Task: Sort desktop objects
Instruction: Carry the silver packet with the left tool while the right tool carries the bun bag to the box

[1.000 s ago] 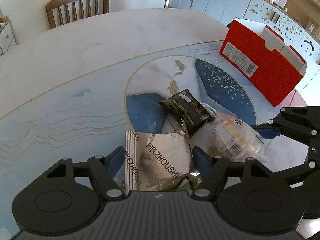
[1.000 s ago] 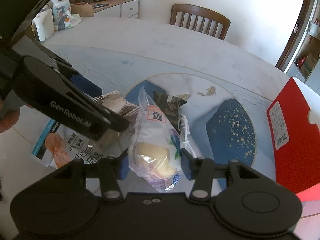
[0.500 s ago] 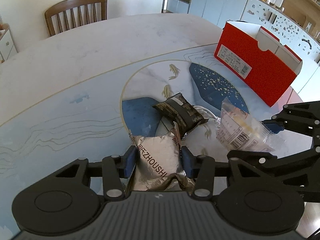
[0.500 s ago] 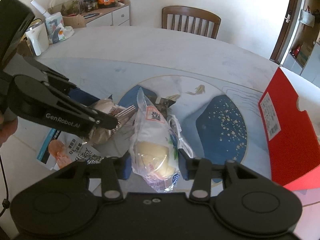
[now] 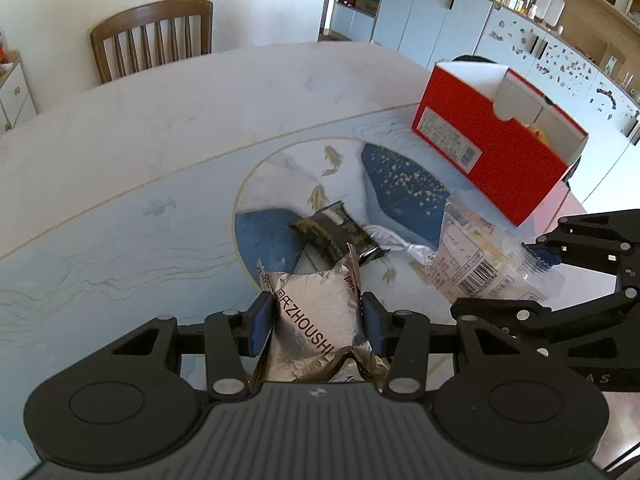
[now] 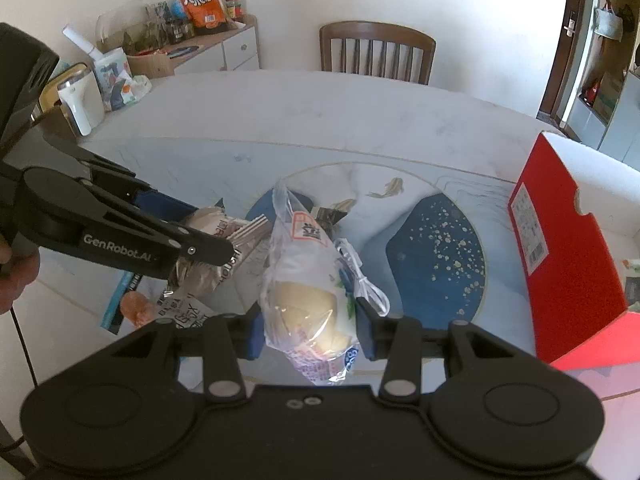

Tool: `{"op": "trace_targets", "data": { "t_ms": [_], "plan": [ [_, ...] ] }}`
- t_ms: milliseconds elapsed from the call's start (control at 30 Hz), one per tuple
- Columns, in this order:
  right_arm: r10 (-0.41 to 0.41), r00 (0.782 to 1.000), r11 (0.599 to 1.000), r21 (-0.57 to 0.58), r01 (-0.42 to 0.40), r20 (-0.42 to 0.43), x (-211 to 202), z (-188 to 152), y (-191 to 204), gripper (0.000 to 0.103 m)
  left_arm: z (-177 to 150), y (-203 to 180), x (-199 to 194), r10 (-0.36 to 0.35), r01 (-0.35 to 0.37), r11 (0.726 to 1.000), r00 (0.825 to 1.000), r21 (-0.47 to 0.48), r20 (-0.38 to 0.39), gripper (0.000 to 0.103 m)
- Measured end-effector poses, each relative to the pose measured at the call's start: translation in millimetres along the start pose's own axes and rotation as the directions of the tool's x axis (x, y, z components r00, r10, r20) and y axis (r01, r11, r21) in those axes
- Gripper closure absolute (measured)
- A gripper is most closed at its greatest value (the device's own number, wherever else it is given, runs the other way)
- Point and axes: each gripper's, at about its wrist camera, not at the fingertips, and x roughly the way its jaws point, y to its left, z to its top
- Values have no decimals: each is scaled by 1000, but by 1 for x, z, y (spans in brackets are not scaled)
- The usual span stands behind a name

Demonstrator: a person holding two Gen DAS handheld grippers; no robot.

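A: Now, upper right of the left view, the open red box (image 5: 492,144) awaits, seemingly the sorting target.

B: Left gripper (image 5: 318,322) pinches the silver foil snack packet (image 5: 316,316), bottom centre; right gripper (image 6: 310,328) clamps the clear bread bag (image 6: 306,292). Both tilt steeply downward.

A: what've the right tongs (image 6: 308,326) got?
B: clear bread bag (image 6: 306,292), pinched both sides. Left tongs (image 6: 188,236) at 9 o'clock clamp a silver packet (image 6: 208,276); red box (image 6: 560,264) at 3 o'clock.
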Motion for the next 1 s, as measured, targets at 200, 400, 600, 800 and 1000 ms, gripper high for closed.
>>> {"op": "trace_targets", "data": {
  "t_ms": [200, 400, 600, 800, 1000],
  "plan": [
    [12, 1000, 1000, 27, -13, 19, -19, 5, -10, 60, 5, -8, -20, -19, 19, 1000, 999, -12, 27, 57],
    [-4, 999, 997, 72, 1, 35, -39, 10, -27, 60, 15, -21, -37, -43, 42, 999, 997, 5, 57, 57],
    [-10, 998, 995, 104, 3, 66, -61, 14, -49, 60, 32, -39, -54, -65, 63, 998, 993, 29, 99, 57],
    [-26, 997, 987, 160, 15, 69, -79, 18, -76, 60, 52, -64, -61, -101, 93, 993, 989, 70, 108, 57],
    [-56, 995, 981, 191, 39, 87, -98, 16, -107, 60, 73, -92, -56, -134, 121, 986, 985, 112, 112, 57]
  ]
}}
